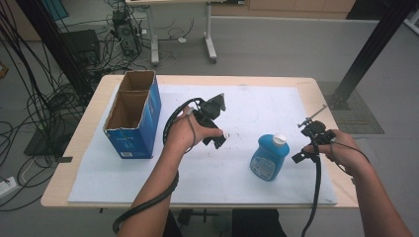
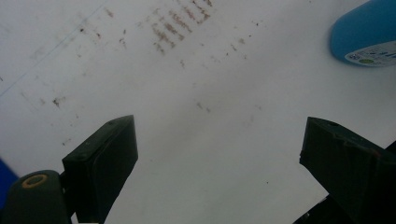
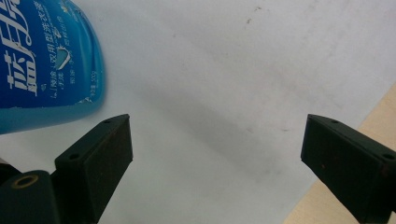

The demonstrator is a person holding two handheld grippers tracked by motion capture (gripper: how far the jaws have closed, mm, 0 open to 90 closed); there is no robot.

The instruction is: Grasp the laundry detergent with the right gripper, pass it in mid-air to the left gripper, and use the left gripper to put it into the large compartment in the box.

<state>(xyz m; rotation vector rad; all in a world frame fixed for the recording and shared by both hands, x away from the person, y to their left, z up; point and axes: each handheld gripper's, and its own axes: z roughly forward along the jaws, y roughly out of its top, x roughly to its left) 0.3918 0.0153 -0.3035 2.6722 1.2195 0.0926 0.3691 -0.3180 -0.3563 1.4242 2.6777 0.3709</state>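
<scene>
A blue bottle [image 1: 269, 157] with a white cap stands upright on the white sheet [image 1: 212, 173], right of centre. My left gripper [image 1: 220, 139] hovers over the middle of the sheet, left of the bottle, its jaws wide open with nothing between them. In the left gripper view the left gripper [image 2: 217, 156] looks down at the stained sheet, with the bottle [image 2: 366, 37] at the top right corner. My right gripper [image 1: 302, 157] is just right of the bottle, open and empty. In the right gripper view the right gripper [image 3: 215, 154] has the bottle [image 3: 44, 60] at upper left.
A blue cardboard box [image 1: 133, 116] with an open top stands at the sheet's left. The wooden table edge [image 3: 373, 121] lies close to the right gripper. Cables and table legs crowd the floor behind the table.
</scene>
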